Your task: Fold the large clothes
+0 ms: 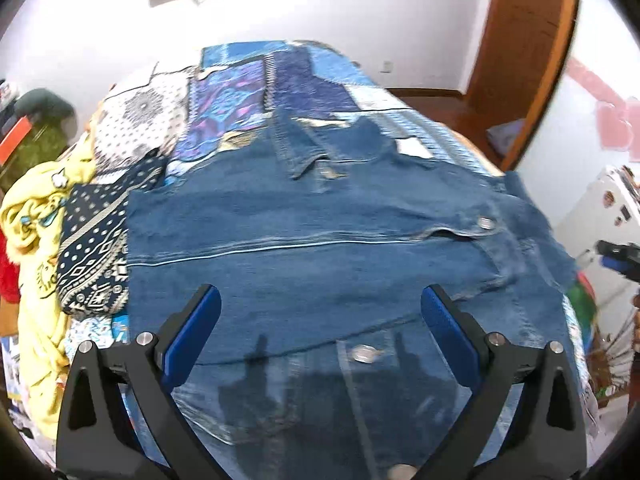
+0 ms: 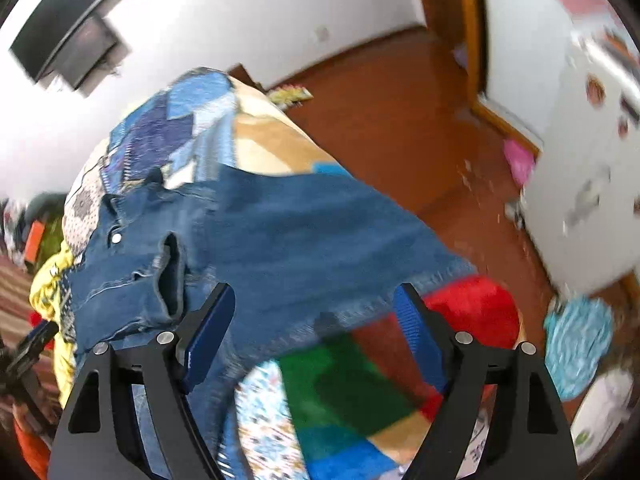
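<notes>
blue denim jacket (image 1: 320, 240) lies spread flat on the bed, on top of a blue patchwork bedspread (image 1: 248, 92), collar toward the far end, silver snap buttons showing. partly folded: one panel is laid across the body with a pale seam line running side to side. in the right wrist view its frayed hem hangs off the bed's side edge over a red, green and blue blanket (image 2: 360, 392), and a cuff opening gapes near the left finger.

left gripper (image 1: 320, 312): black frame, blue pads, jaws wide apart, above the denim near the closer edge, nothing between the pads, no contact visible.

right gripper (image 2: 316, 312): jaws wide apart too, over the frayed hem, gripping nothing; view is blurred. it also shows at the right edge of the left wrist view.

beside the jacket: navy and white patterned folded cloth (image 1: 96, 256) touching its left edge, yellow printed garment (image 1: 36, 232) further left. brown wooden floor (image 2: 400, 112) beyond the bed.
</notes>
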`<action>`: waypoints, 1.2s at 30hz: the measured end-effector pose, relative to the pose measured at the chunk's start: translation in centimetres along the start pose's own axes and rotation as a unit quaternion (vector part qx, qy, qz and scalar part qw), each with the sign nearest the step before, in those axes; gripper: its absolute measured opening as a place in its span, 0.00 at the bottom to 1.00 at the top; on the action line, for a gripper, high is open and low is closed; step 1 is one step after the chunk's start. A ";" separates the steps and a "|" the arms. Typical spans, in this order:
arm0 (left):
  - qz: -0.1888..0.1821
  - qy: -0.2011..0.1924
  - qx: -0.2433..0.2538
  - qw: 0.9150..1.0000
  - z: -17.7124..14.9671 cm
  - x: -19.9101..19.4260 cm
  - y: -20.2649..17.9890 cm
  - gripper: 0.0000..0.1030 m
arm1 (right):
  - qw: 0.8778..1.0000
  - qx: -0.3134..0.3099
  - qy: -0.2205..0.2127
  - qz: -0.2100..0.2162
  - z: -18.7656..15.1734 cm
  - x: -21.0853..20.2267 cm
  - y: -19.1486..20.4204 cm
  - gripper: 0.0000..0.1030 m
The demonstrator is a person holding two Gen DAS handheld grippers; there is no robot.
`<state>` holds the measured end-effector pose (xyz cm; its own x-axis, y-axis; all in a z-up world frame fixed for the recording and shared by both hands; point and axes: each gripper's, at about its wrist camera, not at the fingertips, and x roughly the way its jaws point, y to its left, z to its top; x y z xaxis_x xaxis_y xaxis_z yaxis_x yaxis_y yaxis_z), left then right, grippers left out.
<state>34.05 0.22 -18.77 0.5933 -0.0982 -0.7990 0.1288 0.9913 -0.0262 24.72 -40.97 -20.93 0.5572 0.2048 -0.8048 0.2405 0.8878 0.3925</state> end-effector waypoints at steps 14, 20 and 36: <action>0.016 0.004 0.028 0.999 -1.4 -1.2 -1.9 0.98 | 0.991 0.098 0.060 0.067 0.2 6.8 -4.9 0.77; 0.015 0.009 0.012 1.000 -1.8 -1.4 -1.1 0.98 | 0.996 0.075 0.047 0.019 0.9 7.6 -3.8 0.60; 0.011 -0.006 0.003 1.000 -3.0 -3.0 0.5 0.98 | 0.995 0.043 -0.065 0.067 4.5 -1.5 1.3 0.06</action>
<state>29.90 1.32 -18.19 0.6055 -0.0767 -0.7922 0.1204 0.9927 -0.0041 27.77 -41.94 -17.25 0.6856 0.2592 -0.6803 0.2210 0.8163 0.5337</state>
